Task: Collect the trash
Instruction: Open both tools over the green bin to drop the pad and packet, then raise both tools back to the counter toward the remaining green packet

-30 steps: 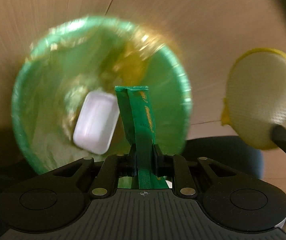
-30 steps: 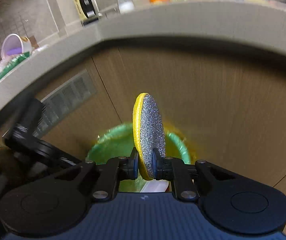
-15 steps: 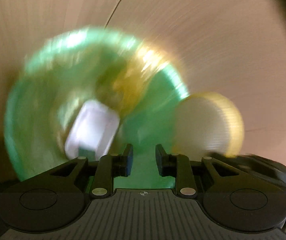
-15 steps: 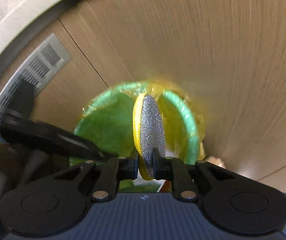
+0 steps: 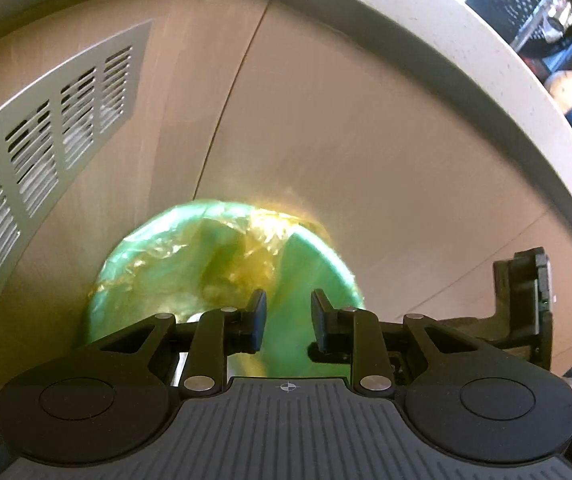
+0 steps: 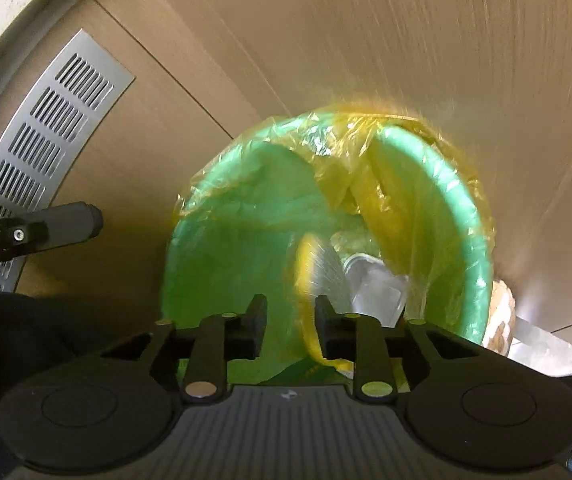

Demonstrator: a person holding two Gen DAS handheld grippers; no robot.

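A green trash bin [image 6: 462,216] lined with a yellow plastic bag stands against wooden cabinet doors; it also shows in the left wrist view [image 5: 318,256]. My right gripper [image 6: 290,312] is open above the bin's mouth. A round yellow-rimmed silver scouring pad [image 6: 318,272] is blurred just beyond its fingertips, inside the bin, free of the jaws. A clear white container [image 6: 374,284] lies in the bin. My left gripper [image 5: 284,312] is open and empty, above and in front of the bin.
A grey vent grille [image 6: 41,136] is set in the cabinet to the left, also in the left wrist view [image 5: 45,128]. A pale countertop edge [image 5: 446,52] runs above. Part of the other gripper shows at right [image 5: 526,304].
My left gripper let go of the green wrapper and has pulled back from the bin. My right gripper moved over the bin and opened; the scouring pad has left its jaws.
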